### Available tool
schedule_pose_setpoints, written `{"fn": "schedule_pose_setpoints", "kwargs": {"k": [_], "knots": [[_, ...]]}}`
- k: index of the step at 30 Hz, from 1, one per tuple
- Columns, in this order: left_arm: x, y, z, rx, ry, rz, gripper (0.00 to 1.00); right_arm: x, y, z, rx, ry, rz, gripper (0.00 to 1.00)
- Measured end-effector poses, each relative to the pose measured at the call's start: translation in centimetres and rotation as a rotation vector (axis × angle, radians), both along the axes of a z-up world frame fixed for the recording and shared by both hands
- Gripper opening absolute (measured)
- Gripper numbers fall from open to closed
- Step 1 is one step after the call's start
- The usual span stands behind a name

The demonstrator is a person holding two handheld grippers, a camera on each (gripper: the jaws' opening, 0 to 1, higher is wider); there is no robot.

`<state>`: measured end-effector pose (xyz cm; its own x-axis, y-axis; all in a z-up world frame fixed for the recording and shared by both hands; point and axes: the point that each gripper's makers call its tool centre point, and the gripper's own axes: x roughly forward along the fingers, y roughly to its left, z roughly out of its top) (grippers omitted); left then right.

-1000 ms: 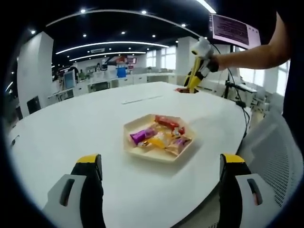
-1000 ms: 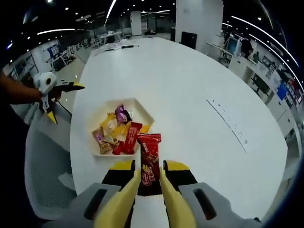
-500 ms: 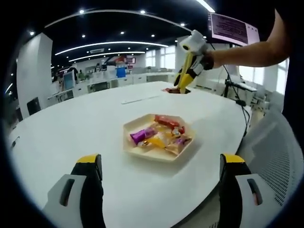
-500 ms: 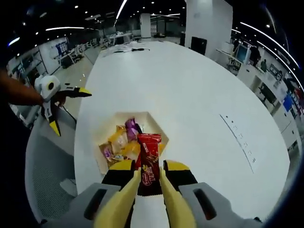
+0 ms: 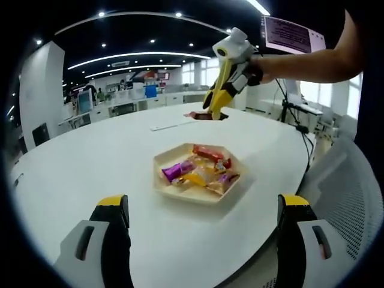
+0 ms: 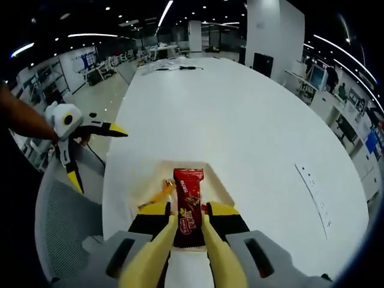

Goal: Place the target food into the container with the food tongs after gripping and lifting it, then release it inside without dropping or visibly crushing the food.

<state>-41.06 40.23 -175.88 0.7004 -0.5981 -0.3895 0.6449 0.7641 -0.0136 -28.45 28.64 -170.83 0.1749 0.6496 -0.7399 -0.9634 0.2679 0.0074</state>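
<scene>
- Red snack bar (image 6: 188, 204) – pinched lengthwise between the yellow tongs (image 6: 187, 255), which the right gripper (image 6: 187, 231) squeezes together; held in the air, above the far rim of the hexagonal tray (image 6: 217, 183).
- Tray (image 5: 161, 181) sits on the white table (image 5: 90, 156), already holding wrapped sweets (image 5: 200, 169).
- Left gripper (image 5: 204, 210): jaws wide apart, nothing between them – parked back, likely to leave the drop unobstructed.
- Grip looks light, so the wrapper isn't crushed.

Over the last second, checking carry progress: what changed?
The right tongs, shut on the red snack bar, have carried it toward and over the hexagonal tray. The left tongs stay open; the tray's snacks stay put.
</scene>
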Motion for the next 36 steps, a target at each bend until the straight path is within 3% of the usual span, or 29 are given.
{"fn": "schedule_pose_setpoints", "kwargs": {"k": [15,23,25,29,36], "knots": [[0.2,0.3,-0.1,0.006,0.001,0.015,0.98,-2.6,3.7,0.0,-0.002,0.005,0.07,0.23],[0.2,0.4,-0.1,0.009,0.0,0.017,0.98,-2.7,4.0,0.1,0.01,-0.012,0.076,0.24],[0.2,0.4,-0.1,0.011,0.0,0.019,0.98,-3.2,4.0,-0.1,0.021,0.032,0.086,0.25],[0.1,0.4,-0.2,0.013,0.003,0.018,0.98,-2.9,3.9,-0.3,0.026,-0.025,0.098,0.27],[0.2,0.4,-0.1,0.01,0.003,0.02,0.98,-2.7,3.7,0.3,0.052,-0.029,0.083,0.28]]}}
